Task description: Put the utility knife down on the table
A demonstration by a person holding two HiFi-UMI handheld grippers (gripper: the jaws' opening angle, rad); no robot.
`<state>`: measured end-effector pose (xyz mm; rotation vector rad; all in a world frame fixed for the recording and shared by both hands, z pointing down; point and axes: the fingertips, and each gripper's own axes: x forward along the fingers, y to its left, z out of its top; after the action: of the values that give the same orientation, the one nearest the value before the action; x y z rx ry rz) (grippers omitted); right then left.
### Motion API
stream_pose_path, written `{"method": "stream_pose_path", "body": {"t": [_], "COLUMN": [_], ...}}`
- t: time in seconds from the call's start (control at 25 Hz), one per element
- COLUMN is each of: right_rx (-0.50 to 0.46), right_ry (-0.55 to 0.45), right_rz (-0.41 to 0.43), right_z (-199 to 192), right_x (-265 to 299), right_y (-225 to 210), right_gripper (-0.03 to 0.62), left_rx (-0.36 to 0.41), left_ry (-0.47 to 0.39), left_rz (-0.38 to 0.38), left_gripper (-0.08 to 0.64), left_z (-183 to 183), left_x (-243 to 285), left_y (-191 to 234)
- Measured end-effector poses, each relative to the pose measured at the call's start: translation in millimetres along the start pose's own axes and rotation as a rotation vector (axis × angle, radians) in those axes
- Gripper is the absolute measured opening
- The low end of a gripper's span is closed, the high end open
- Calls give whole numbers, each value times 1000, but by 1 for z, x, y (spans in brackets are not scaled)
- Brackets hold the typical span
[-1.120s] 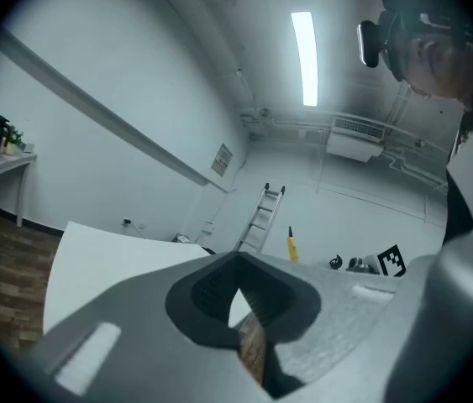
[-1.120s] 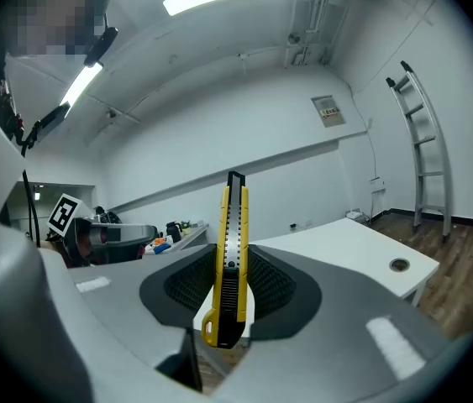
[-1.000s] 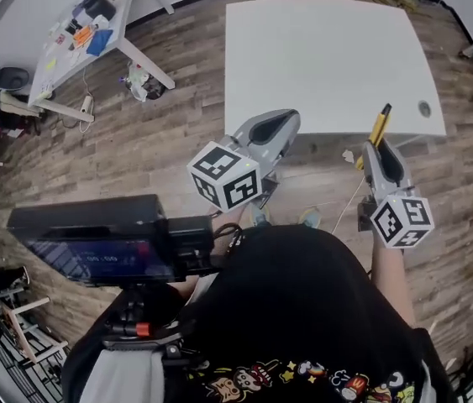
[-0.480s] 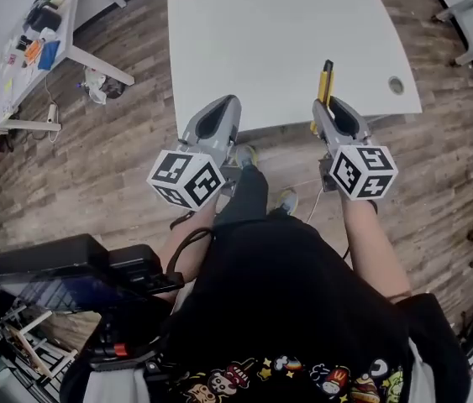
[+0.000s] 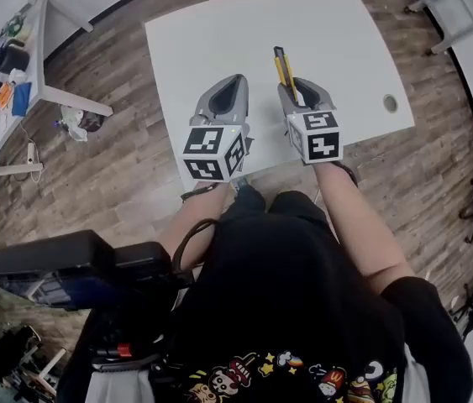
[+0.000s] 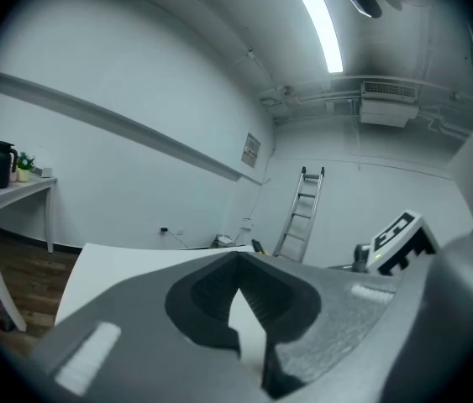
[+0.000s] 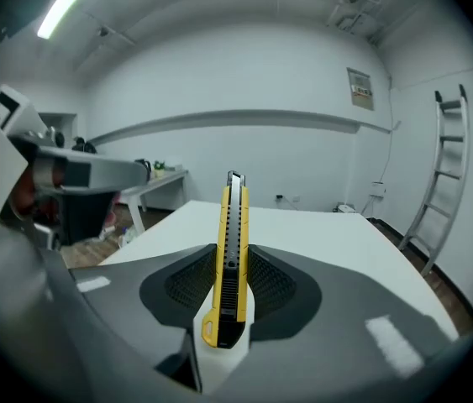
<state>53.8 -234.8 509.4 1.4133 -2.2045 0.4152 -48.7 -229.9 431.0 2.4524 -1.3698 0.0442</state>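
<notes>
I saw the plank floor around the white surface, which filled the head view from 11 to 2 o'clock. Over its near edge, the left gripper sat at 12 o'clock, its jaws clenched tip to tip on nothing. Just beside it at 1 o'clock, the right gripper was grasping the yellow utility knife by its body. The blade end pointed away toward 12, held in the air over the surface. Each marker cube carried only black-and-white squares. I could read no brand on the knife, and the wall notice was too small to read.
</notes>
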Motion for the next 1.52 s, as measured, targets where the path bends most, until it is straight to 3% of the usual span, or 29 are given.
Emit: {"method": "stream_pose_path", "body": {"t": [0.12, 0.28, 0.48, 0.64, 0.84, 1.0, 1.08, 1.16, 1.28, 1.4, 1.52], "right_rx": [-86, -121, -186, -202, -166, -185, -120, -17, 80, 133, 138], "right_ry": [150, 295, 443, 511, 509, 471, 414, 311, 135, -95, -287], "right_rz": [12, 32, 54, 58, 57, 9, 16, 64, 68, 65, 73], "right_z": [-22, -45, -65, -76, -74, -56, -50, -30, 22, 79, 124], "right_x": [32, 59, 67, 64, 65, 79, 80, 71, 44, 4, -31], "right_y": [-6, -15, -15, -15, -23, -48, -50, -35, -34, -43, -42], "right_gripper": [138, 138, 138, 140, 133, 156, 156, 138, 110, 26, 20], "left_rx": [-16, -51, -129, -155, -163, -161, -155, -139, -85, -17, 49], "left_ry": [15, 48, 185, 263, 300, 330, 329, 315, 242, 130, 19], "left_rz": [5, 56, 138, 147, 147, 161, 150, 141, 124, 104, 105], "left_gripper": [0, 0, 0, 0, 0, 0, 0, 0, 0, 0, 0], "left_z": [-1, -15, -56, -74, -77, -83, -87, -80, -40, 10, 59], "left_x": [1, 9, 14, 19, 33, 57, 66, 65, 65, 65, 56], "left_y": [0, 12, 36, 32, 27, 35, 33, 30, 24, 9, -5]}}
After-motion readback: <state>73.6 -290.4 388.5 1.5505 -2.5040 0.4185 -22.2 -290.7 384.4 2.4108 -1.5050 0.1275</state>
